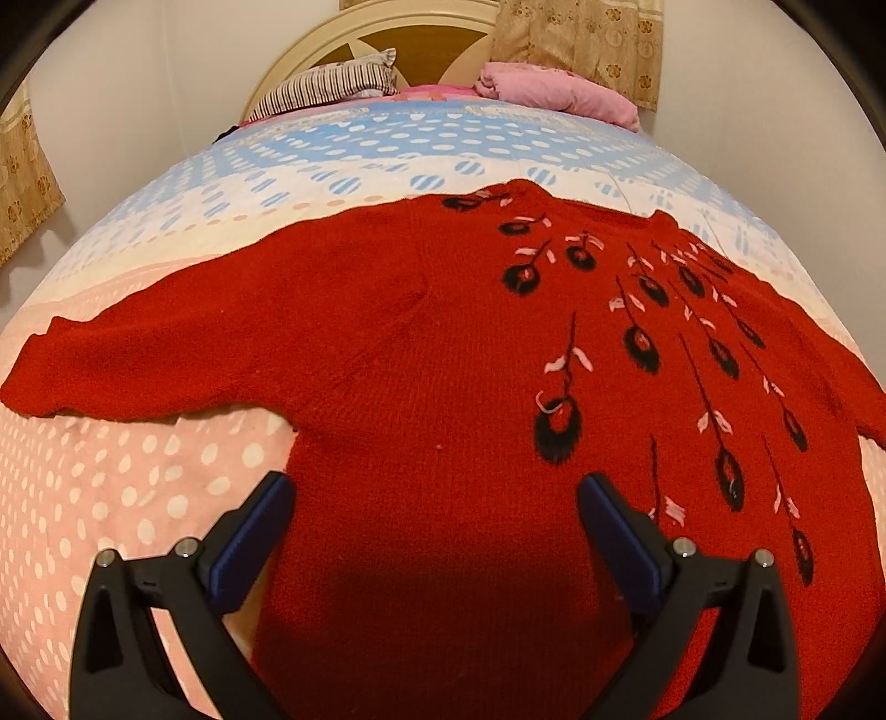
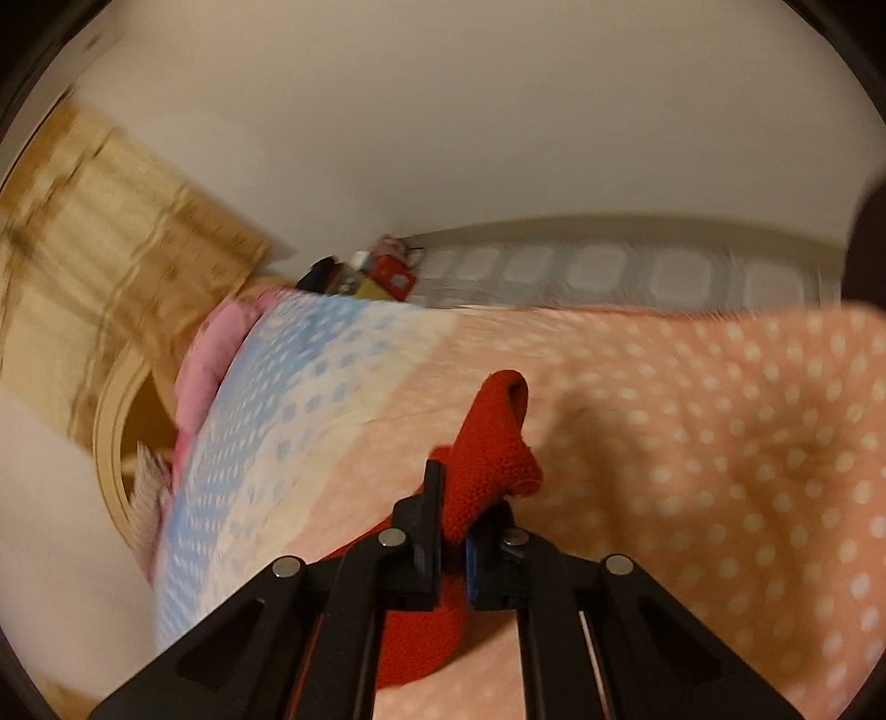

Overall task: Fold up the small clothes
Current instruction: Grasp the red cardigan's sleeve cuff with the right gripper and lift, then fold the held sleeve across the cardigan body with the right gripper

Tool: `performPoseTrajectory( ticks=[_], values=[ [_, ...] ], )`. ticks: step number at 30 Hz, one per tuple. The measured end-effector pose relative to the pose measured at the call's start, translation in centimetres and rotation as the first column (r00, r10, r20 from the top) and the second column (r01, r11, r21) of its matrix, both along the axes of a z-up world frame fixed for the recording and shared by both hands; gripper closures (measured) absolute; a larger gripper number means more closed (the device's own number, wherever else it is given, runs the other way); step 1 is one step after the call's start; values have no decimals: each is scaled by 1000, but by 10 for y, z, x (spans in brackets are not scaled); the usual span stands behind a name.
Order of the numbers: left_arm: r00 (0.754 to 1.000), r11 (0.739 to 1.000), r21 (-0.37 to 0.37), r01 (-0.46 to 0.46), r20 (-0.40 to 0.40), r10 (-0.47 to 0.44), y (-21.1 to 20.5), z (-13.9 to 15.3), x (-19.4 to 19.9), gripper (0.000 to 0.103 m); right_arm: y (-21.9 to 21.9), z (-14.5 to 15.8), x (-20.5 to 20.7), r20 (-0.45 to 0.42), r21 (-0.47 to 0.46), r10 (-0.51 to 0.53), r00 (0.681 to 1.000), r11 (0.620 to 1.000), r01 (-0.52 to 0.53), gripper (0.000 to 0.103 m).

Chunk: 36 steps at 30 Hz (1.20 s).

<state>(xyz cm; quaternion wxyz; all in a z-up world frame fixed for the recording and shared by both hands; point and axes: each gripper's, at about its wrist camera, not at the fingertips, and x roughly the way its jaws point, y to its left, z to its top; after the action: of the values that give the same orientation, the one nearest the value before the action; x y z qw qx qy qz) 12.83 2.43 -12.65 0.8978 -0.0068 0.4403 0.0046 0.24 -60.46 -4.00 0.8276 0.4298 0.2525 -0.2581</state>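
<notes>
No readable text, label or number anywhere.

The sweater [image 1: 443, 343] is deep red with black feather shapes and pale pink flecks; the bedspread [image 1: 166, 487] is pink with white dots, turning cream and blue; one pillow [image 1: 326, 86] is striped, the blanket [image 1: 559, 91] pink; the curtain [image 1: 581, 44] is tan, flowered.

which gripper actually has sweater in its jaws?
The right gripper: its jaws are clamped on a fold of the red sweater. The left gripper is open above the sweater, gripping nothing.
</notes>
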Motion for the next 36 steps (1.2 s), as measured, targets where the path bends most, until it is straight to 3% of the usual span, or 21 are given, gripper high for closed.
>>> performPoseTrajectory(
  ticks=[4,8,10,13,16,19,20,24,29,33,34,36],
  values=[
    [1000,1000,-19,-1,6,1,2,1,0,0,67,41,26,-9,-101,120,993,988,-120,98],
    [1000,996,-93,-3,24,5,15,10,-7,0,145,62,60,-20,-149,242,970,959,-242,98],
    [998,991,-134,22,58,-14,26,20,-16,0,189,68,78,-13,-155,314,949,937,-312,98],
    [994,995,-102,17,107,-6,45,33,-28,0,257,68,104,-14,-156,422,907,895,-419,98],
    [988,994,-99,-44,145,58,82,44,-36,0,326,60,135,-45,-190,509,860,840,-508,98],
    [978,985,-134,-110,164,131,120,48,-41,0,398,44,165,-77,-221,594,800,773,-595,98],
    [974,982,-138,-131,166,153,132,47,-42,0,429,35,175,-102,-252,627,772,735,-630,98],
    [960,973,-121,-197,177,217,164,40,-45,0,510,-1,198,-167,-288,711,683,627,-724,99],
    [954,961,-138,-240,146,260,182,21,-39,0,563,-38,204,-231,-289,785,575,509,-811,98],
    [959,959,-154,-236,123,256,183,9,-36,0,582,-62,198,-256,-250,856,449,390,-886,94],
    [962,960,-155,-233,107,251,182,6,-35,0,583,-63,197,-255,-239,864,435,379,-894,90],
    [966,961,-155,-227,89,243,182,3,-34,0,584,-68,197,-214,-170,903,372,340,-925,61]
  ],
)
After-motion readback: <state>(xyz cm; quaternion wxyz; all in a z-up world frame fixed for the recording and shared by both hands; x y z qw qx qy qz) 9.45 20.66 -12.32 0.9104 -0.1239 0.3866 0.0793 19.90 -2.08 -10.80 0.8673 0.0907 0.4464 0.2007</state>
